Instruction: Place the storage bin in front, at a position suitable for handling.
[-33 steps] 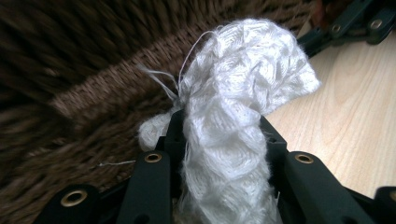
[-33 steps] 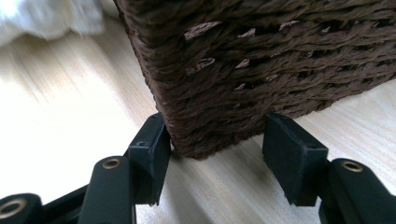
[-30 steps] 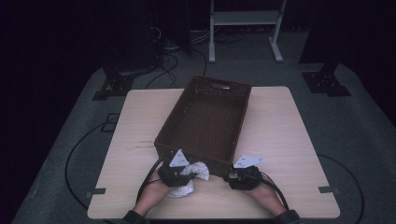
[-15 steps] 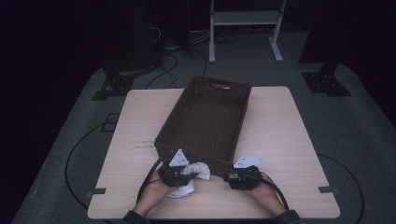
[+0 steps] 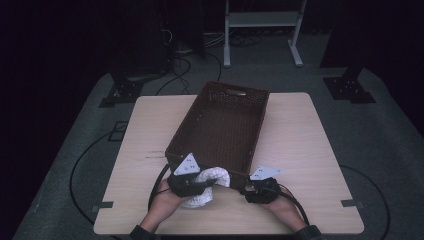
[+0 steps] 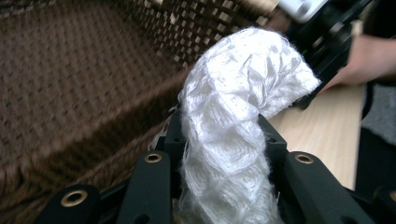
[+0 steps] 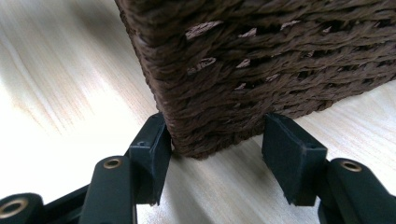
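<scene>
Landmark: dark brown woven rectangular basket (image 5: pixel 220 127) on the pale wooden table (image 5: pixel 310 150). White knitted cloth (image 5: pixel 210 181) is now lifted to the basket's near rim; a second ago it sat lower, on the table in front. Likely going in next. Left gripper (image 5: pixel 192 184) clamps the cloth, risen. Right gripper (image 7: pixel 215 156) unchanged, jaws parted around the basket's near corner, one pad touching.

White knitted cloth (image 6: pixel 233 140) — bunched, draped upward at the brown wicker basket's (image 5: pixel 220 125) near rim.
</scene>
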Demonstrator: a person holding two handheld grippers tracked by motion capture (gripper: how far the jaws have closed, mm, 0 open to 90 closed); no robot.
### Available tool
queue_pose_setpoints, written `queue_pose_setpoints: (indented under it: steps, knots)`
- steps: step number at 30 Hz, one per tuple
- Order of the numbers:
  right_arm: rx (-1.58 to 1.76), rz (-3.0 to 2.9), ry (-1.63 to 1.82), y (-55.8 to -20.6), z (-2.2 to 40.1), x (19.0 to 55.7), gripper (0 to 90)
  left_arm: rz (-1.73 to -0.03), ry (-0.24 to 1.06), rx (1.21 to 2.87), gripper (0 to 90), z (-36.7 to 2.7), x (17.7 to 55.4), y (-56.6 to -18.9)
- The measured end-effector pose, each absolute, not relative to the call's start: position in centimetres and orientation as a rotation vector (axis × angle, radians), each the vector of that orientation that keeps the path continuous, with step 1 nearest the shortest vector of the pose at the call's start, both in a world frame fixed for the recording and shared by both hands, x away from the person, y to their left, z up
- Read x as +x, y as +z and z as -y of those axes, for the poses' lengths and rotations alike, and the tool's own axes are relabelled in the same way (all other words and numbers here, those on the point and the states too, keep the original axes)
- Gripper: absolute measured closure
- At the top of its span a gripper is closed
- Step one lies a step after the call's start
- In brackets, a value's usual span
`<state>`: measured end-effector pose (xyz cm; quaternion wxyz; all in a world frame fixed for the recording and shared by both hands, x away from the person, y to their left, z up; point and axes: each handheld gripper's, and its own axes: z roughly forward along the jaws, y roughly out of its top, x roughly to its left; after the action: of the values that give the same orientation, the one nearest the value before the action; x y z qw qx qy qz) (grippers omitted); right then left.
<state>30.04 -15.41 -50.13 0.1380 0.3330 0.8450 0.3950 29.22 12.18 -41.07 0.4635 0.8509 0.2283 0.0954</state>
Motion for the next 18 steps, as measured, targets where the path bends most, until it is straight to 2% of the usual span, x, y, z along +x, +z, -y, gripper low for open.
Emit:
queue_pose_setpoints:
  steps: [5, 18]
  knots:
    - [0.966, -2.442, 1.144, -50.1, 15.4, 30.0, 42.0, -0.527, 0.238, 2.091, 65.1, -11.3, 29.1, -40.5]
    - [0.959, -2.444, 1.143, -50.1, 15.4, 30.1, 42.0, -0.527, 0.169, 2.15, 65.3, -9.2, 29.8, -42.8]
